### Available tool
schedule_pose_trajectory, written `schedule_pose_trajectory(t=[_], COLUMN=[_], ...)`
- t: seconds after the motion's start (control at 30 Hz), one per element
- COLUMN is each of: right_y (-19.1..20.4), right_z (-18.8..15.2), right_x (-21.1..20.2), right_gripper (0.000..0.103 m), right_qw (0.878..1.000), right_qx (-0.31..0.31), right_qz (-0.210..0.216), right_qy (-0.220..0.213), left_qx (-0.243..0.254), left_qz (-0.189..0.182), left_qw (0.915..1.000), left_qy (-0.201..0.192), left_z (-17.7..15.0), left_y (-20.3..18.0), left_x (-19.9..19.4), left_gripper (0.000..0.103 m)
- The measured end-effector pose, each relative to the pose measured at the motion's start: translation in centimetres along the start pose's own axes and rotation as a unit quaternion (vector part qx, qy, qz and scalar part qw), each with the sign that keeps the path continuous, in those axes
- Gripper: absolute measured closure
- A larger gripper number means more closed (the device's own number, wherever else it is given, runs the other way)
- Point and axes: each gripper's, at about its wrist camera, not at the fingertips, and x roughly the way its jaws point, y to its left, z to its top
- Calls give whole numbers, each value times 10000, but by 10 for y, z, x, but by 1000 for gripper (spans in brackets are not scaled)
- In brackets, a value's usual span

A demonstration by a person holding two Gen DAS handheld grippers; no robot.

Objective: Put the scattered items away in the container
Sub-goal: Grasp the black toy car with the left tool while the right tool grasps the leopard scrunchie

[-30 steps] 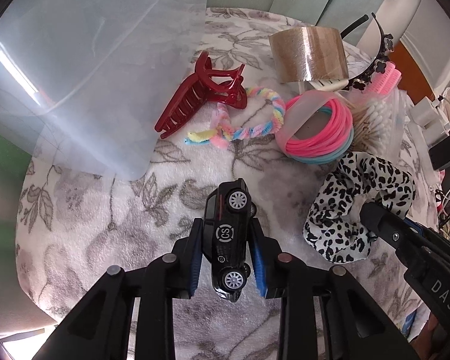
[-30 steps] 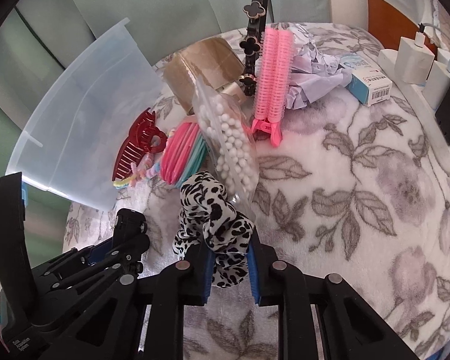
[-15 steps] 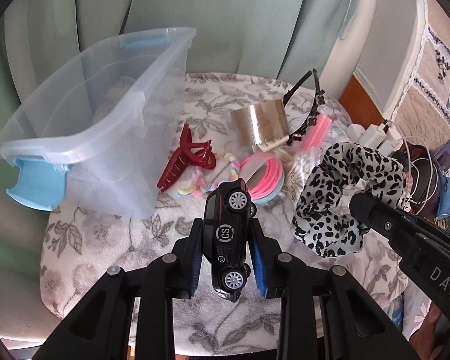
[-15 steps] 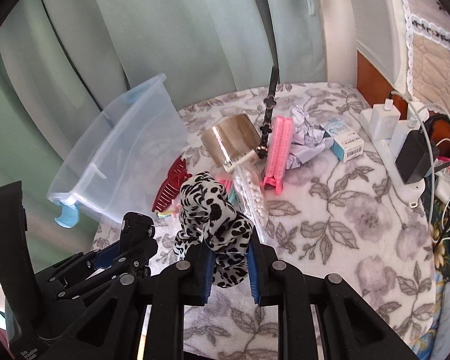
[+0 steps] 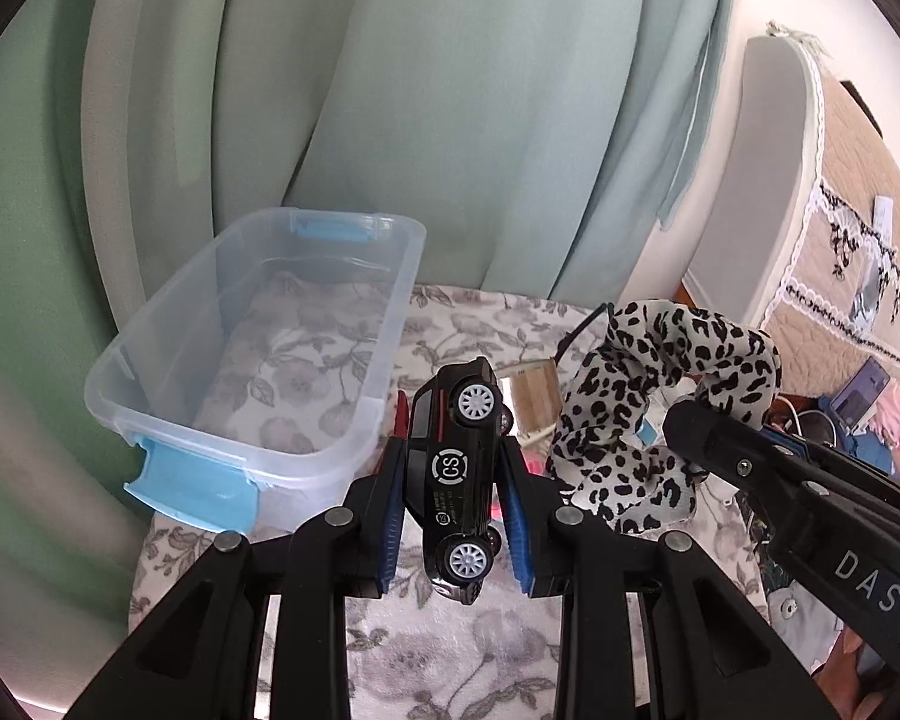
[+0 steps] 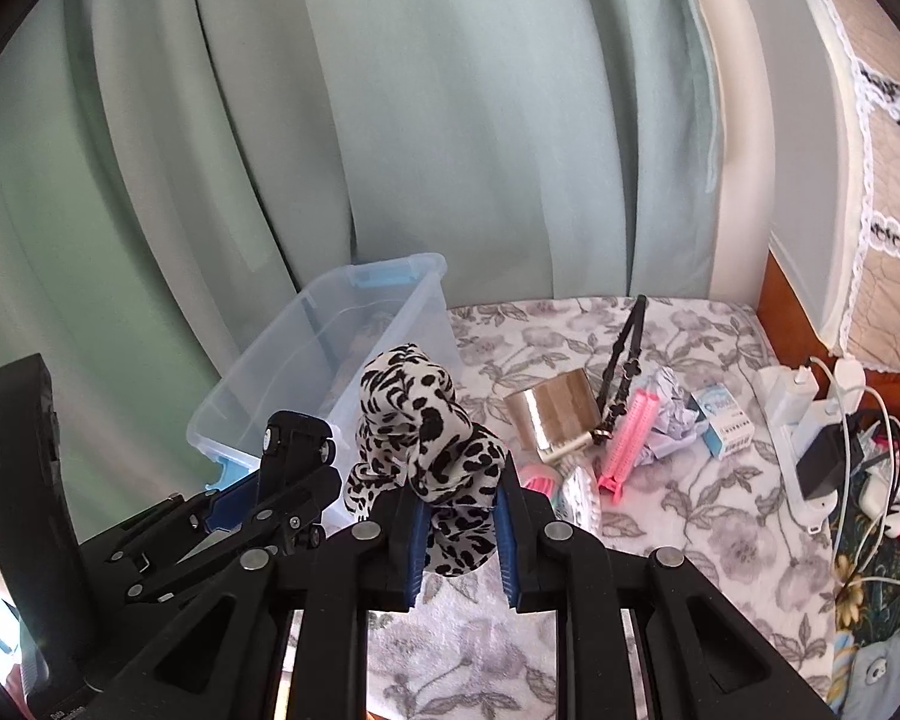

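Note:
My left gripper [image 5: 453, 474] is shut on a black toy car [image 5: 459, 468], lifted above the flowered cloth [image 5: 450, 648] and turned wheels to the right. My right gripper [image 6: 459, 504] is shut on a leopard-print scrunchie [image 6: 429, 444], also held up in the air; that scrunchie [image 5: 642, 414] hangs just right of the car in the left wrist view. The clear plastic container [image 5: 258, 360] with blue clips stands on the cloth at the left, open, showing only the cloth through its bottom. Seen from the right wrist, the container [image 6: 330, 372] is behind the scrunchie, left of centre.
On the cloth right of the container lie a brown tape roll [image 6: 552, 414], a black headband [image 6: 621, 360], a pink hair roller clip [image 6: 627, 444], crumpled paper [image 6: 672, 420] and a small box [image 6: 723, 420]. A power strip with chargers [image 6: 810, 438] lines the right edge. Green curtains [image 6: 390, 120] hang behind.
Both grippers have risen with the car and the scrunchie and tilted up, so the table items shrank and the whole container and curtains came into view.

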Motion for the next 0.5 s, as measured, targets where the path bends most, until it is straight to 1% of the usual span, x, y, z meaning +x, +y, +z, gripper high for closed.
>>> schedule_pose_trajectory(t=[0.17, 0.33, 0.5], right_y=[23, 45, 65], right_z=[18, 34, 42], right_x=[7, 22, 46], right_gripper=[82, 82, 82], right_qw=[9997, 9989, 9975], right_qx=[-216, -418, -587], right_qz=[80, 198, 376], right_qy=[-44, -37, 142], left_qx=[-294, -614, -927], left_qz=[121, 325, 503], left_qw=[9994, 9973, 9942], left_qy=[-147, -240, -223], left_z=[12, 20, 27], left_y=[33, 67, 97], left_x=[-10, -7, -1], left_gripper=[73, 73, 73])
